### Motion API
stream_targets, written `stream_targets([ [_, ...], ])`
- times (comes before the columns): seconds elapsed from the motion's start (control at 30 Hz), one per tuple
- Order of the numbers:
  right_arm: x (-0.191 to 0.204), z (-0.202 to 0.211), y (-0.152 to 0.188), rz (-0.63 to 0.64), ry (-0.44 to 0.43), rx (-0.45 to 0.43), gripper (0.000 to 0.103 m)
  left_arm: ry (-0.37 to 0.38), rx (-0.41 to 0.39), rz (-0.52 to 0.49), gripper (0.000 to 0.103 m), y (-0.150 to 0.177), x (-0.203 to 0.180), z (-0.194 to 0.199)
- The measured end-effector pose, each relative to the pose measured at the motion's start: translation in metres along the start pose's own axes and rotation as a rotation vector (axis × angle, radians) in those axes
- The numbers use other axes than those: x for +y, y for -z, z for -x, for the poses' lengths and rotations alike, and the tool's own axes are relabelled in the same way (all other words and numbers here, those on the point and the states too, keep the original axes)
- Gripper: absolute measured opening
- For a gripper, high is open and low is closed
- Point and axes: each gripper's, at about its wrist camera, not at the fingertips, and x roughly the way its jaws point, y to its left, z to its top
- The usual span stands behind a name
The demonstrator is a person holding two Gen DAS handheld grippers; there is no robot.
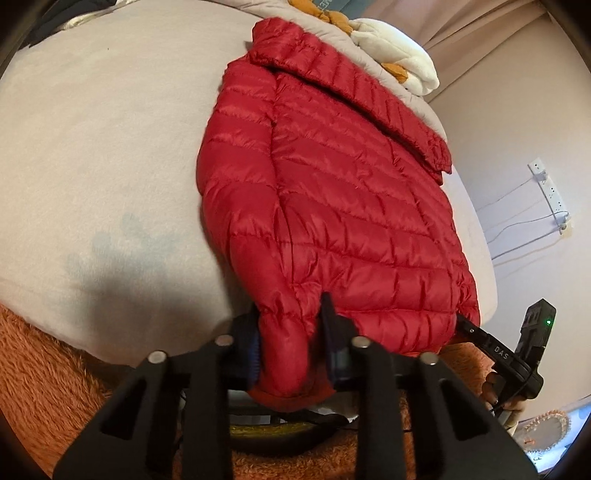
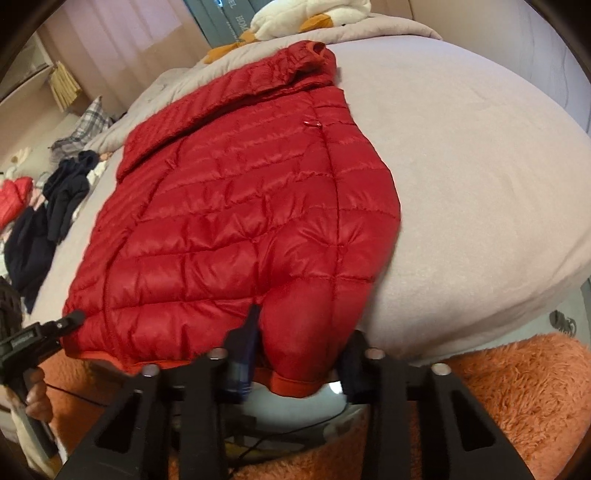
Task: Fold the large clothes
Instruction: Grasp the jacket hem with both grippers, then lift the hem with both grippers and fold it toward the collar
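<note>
Across the centre of both views, a red puffer jacket (image 1: 332, 192) lies flat on a grey bed (image 1: 110, 147). At lower centre, the left gripper (image 1: 290, 339) clamps one sleeve cuff, and the right gripper (image 2: 303, 343) clamps the other. Each cuff's end drops out of sight behind the fingers.

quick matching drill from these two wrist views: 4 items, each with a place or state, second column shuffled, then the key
1. jacket
2. plush toy
3. left hand-held gripper
4. dark clothes

A. far end of the bed
B. heaped at the bed's edge, beside the jacket
C. spread flat on the bed
D. shut on the jacket's near hem

Pairs: 1-C, 2-A, 3-D, 4-B
</note>
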Motion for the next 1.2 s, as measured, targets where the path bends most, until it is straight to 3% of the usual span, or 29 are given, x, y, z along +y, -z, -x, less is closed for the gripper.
stream_targets([
  [0.23,0.010,0.026,-0.007,0.043,-0.008,-0.084,0.020,0.027,-0.096,-0.055,0.015,-0.008,-0.024,0.038],
  [0.57,0.031,0.081,-0.028,0.106,-0.026,-0.279,0.018,0.088,-0.242,-0.128,0.013,-0.031,-0.054,0.090],
  [0.9,0.040,0.116,-0.037,0.164,-0.039,-0.415,0.017,0.097,-0.315,-0.187,0.013,-0.046,-0.072,0.130],
  [1.2,0.040,0.134,-0.035,0.166,-0.068,-0.480,0.017,0.077,-0.357,-0.231,0.013,-0.048,-0.084,0.151],
])
